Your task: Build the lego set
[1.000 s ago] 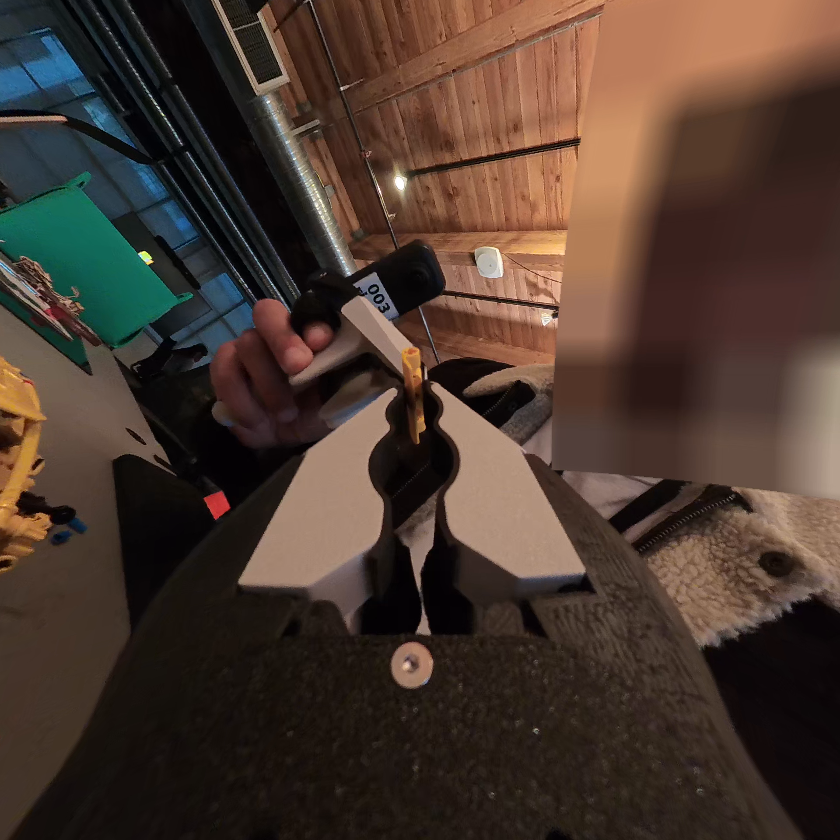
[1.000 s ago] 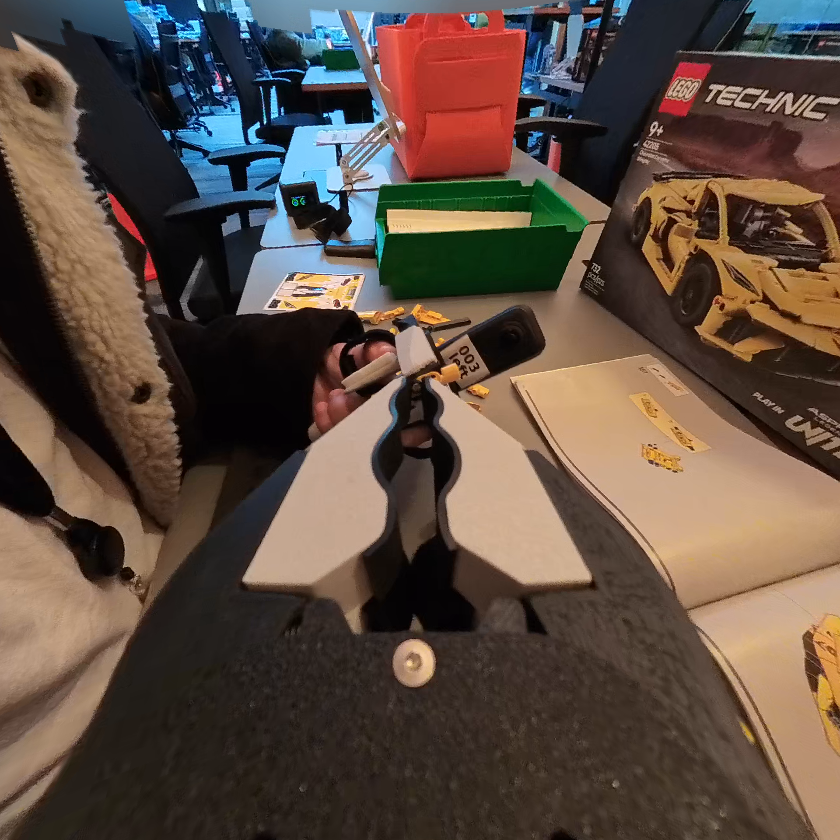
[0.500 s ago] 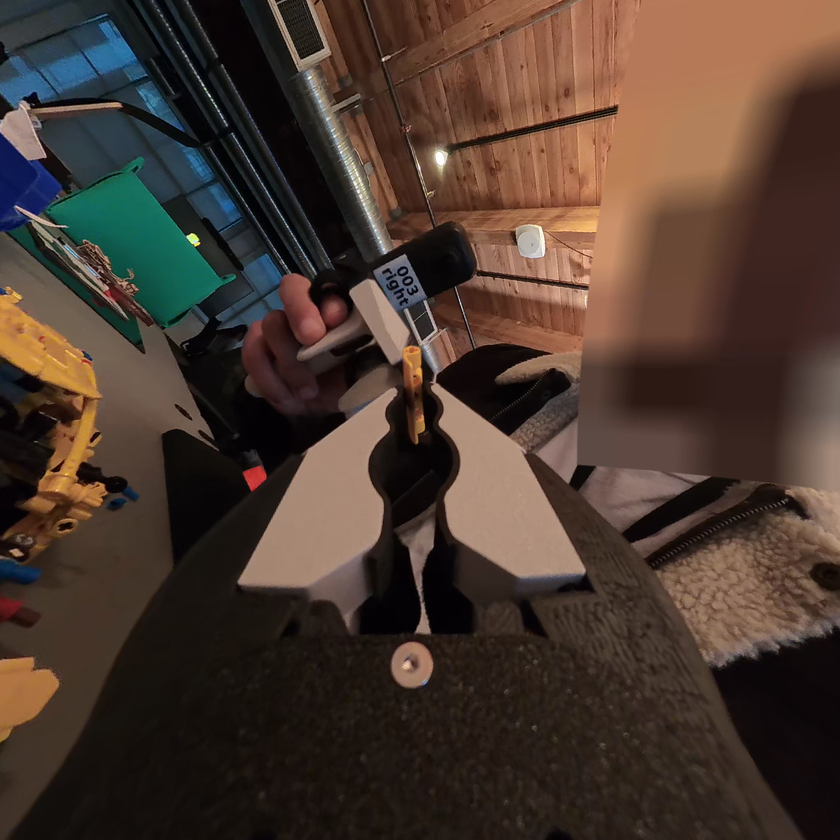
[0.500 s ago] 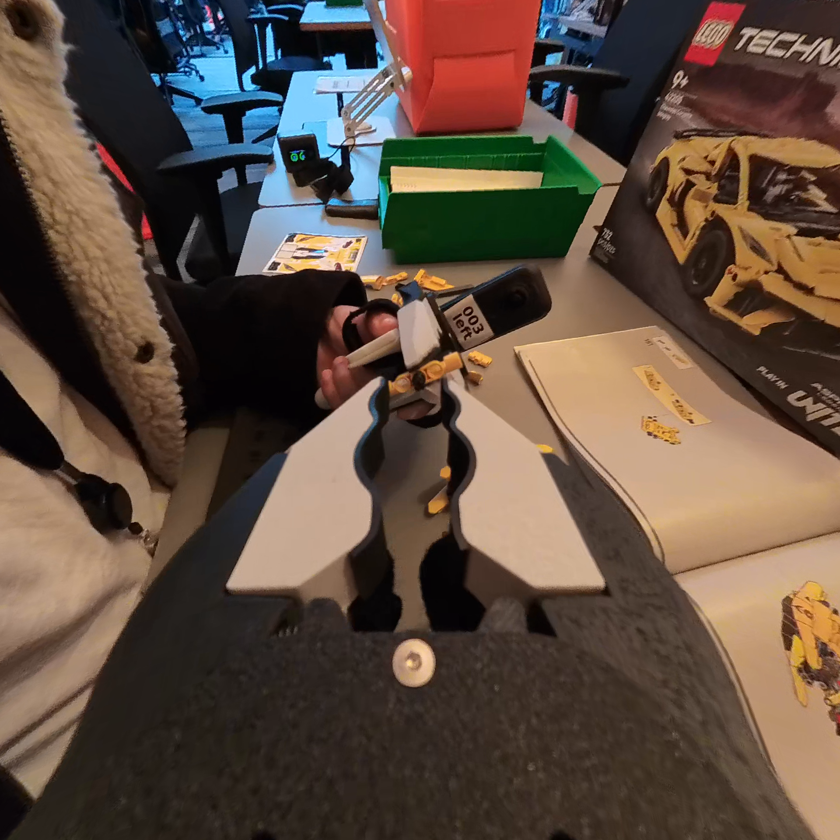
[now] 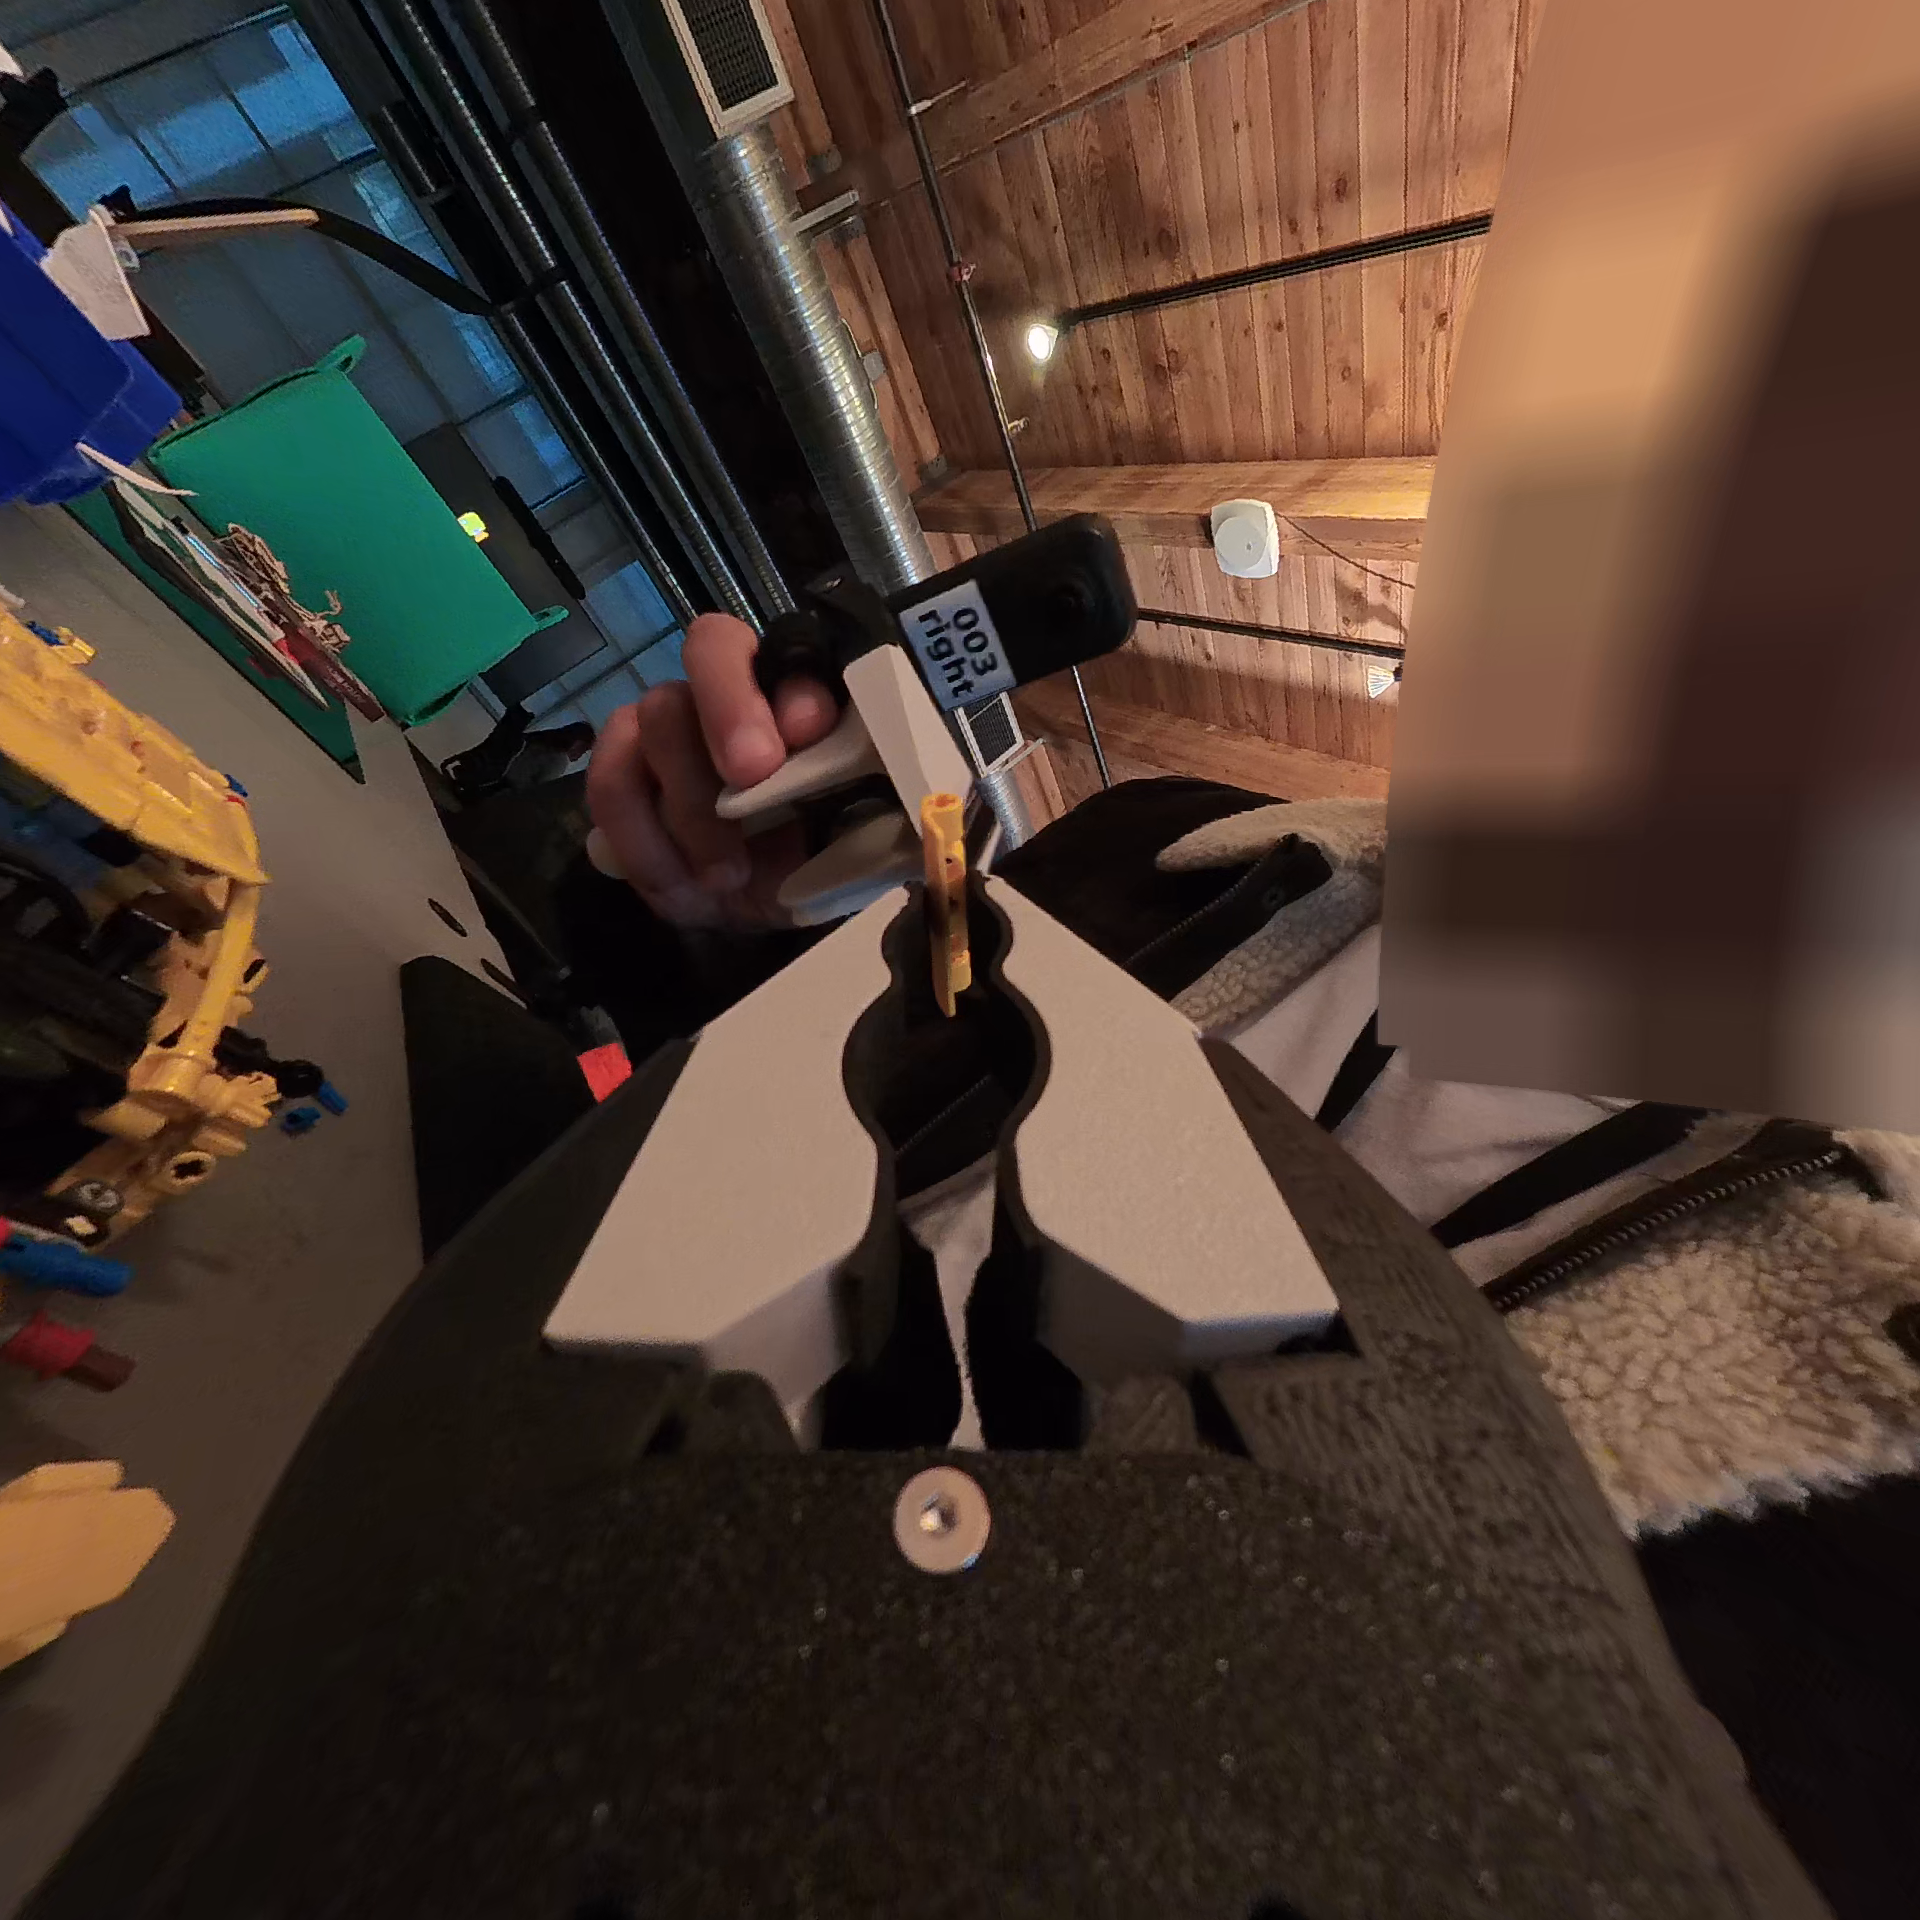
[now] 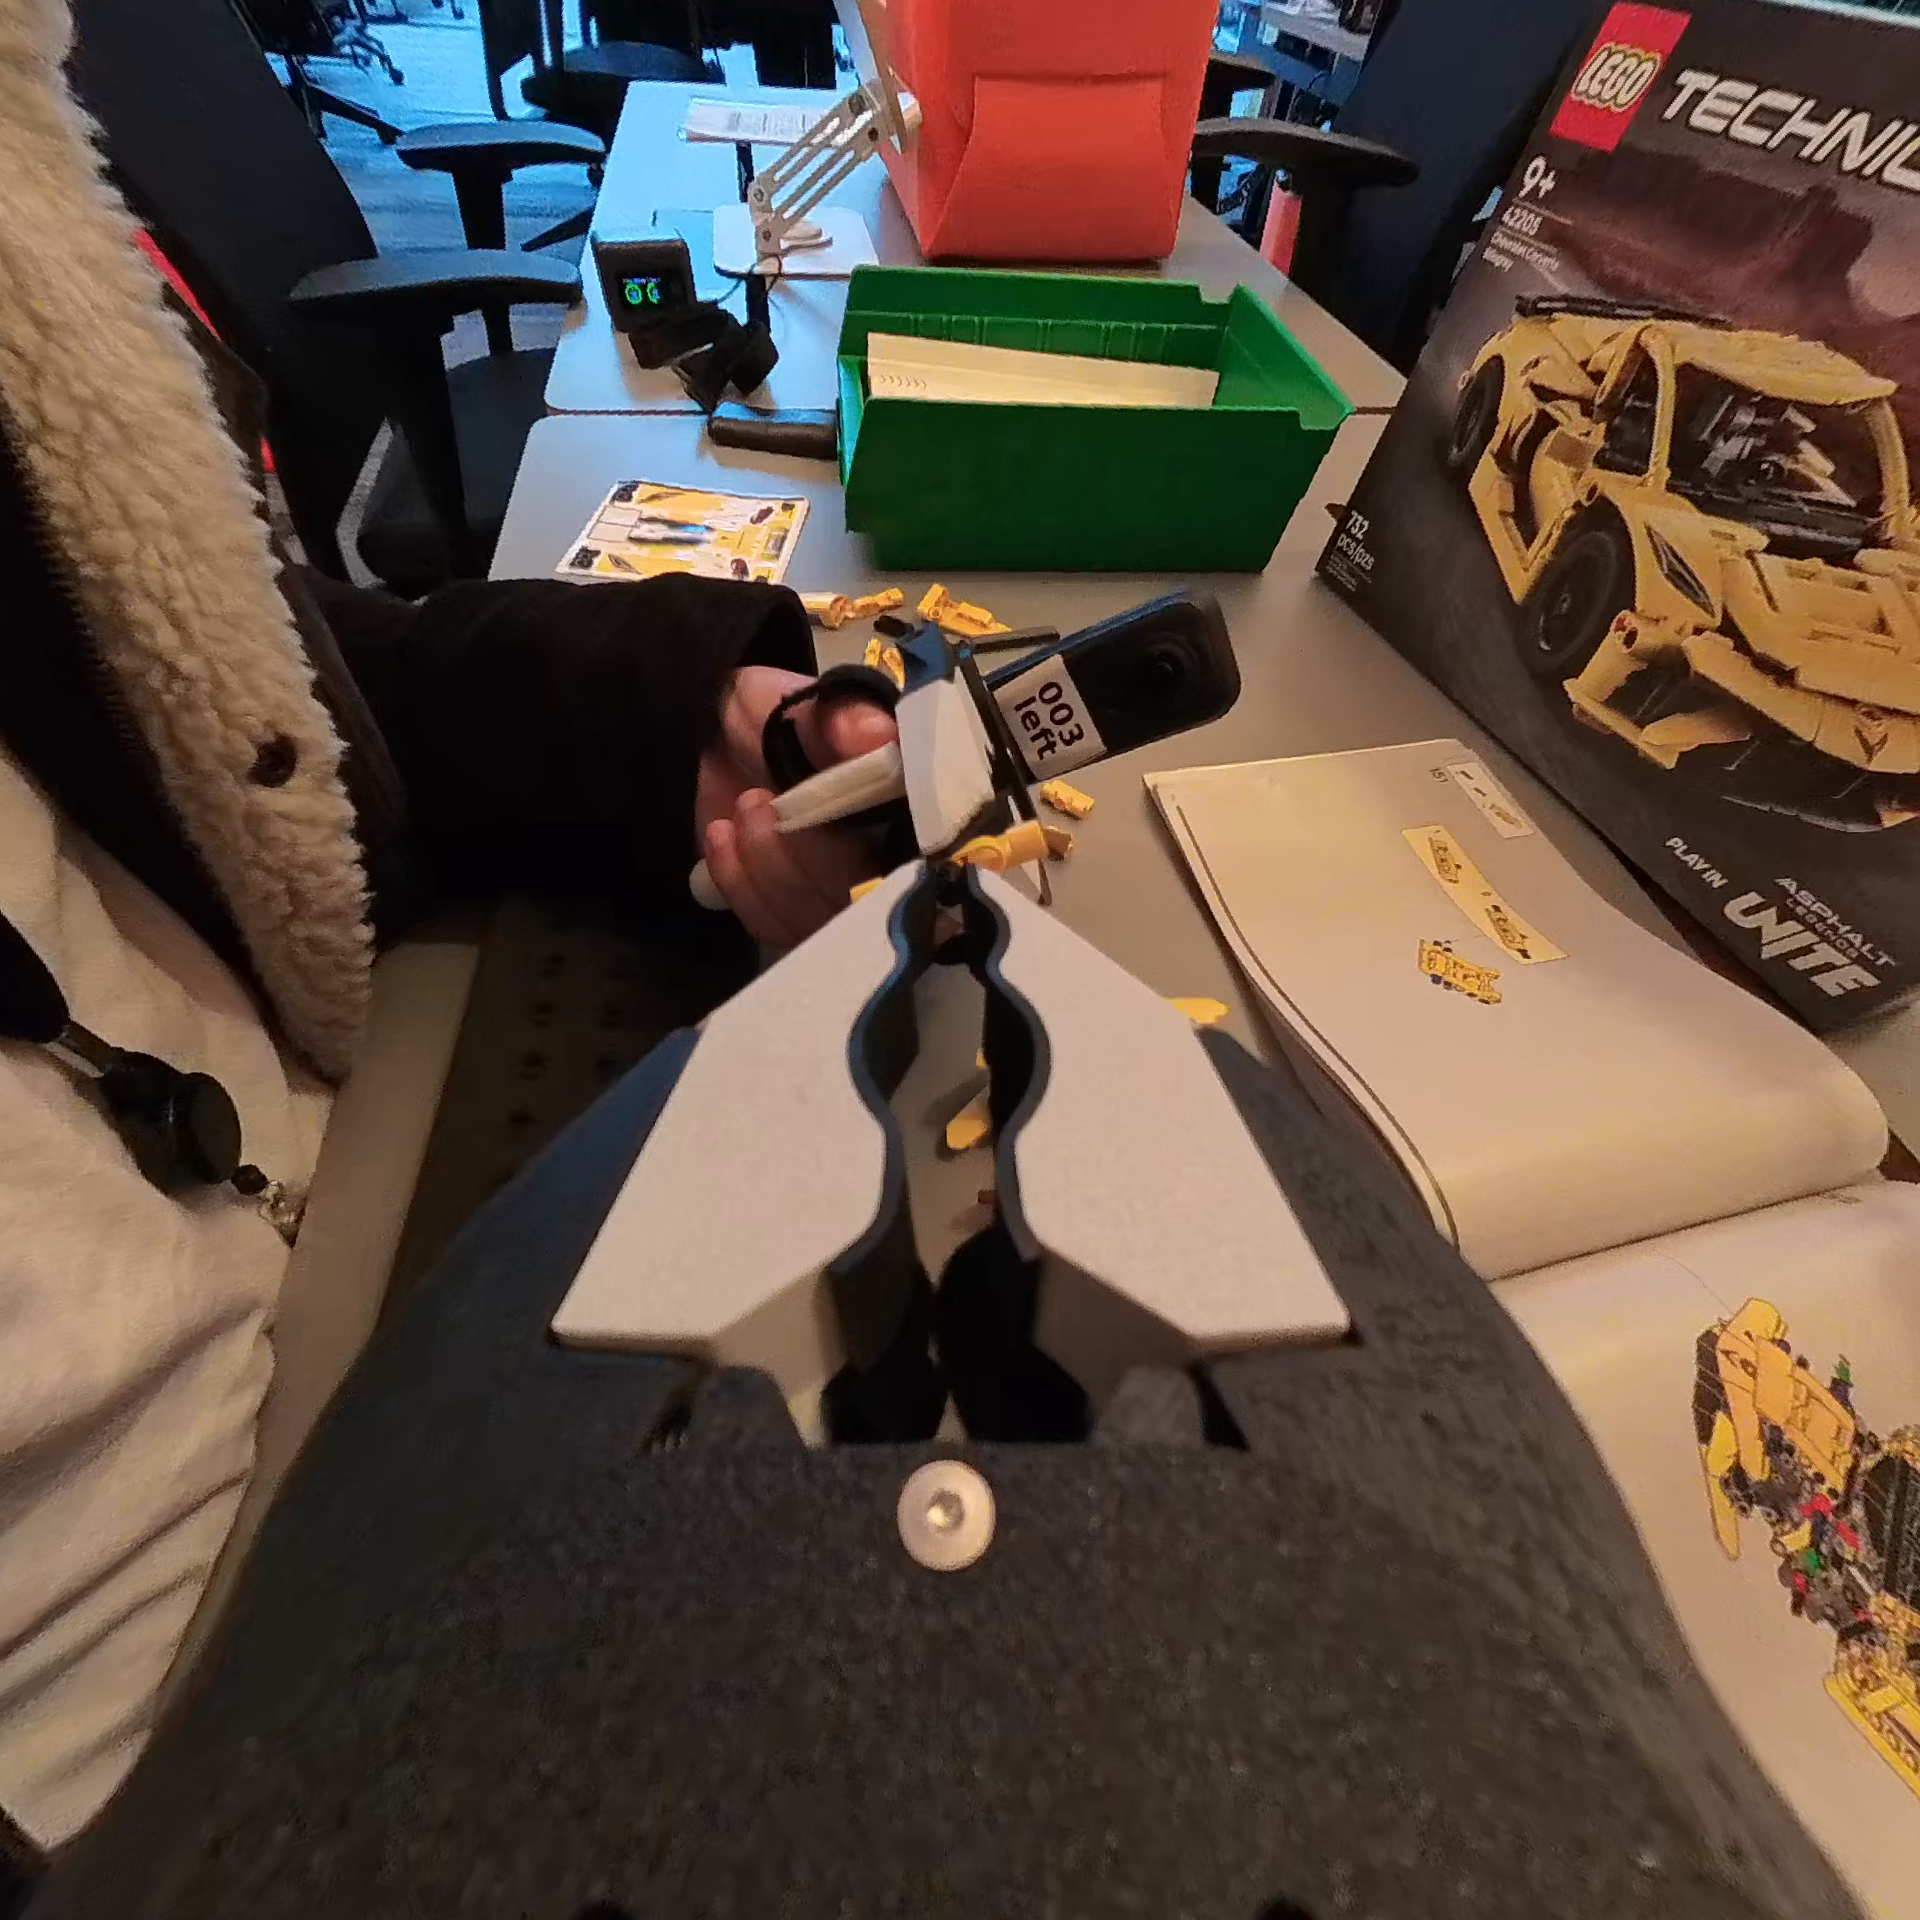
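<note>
Claws (image 5: 943,904) (image 6: 940,883), two; yellow piece (image 5: 943,914), one, pinched.

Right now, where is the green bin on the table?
In the right wrist view the green bin stands at the far side of the table, in front of the orange bag, left of the set's box.

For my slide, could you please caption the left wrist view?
Left gripper pinching a yellow pin upright.
</note>
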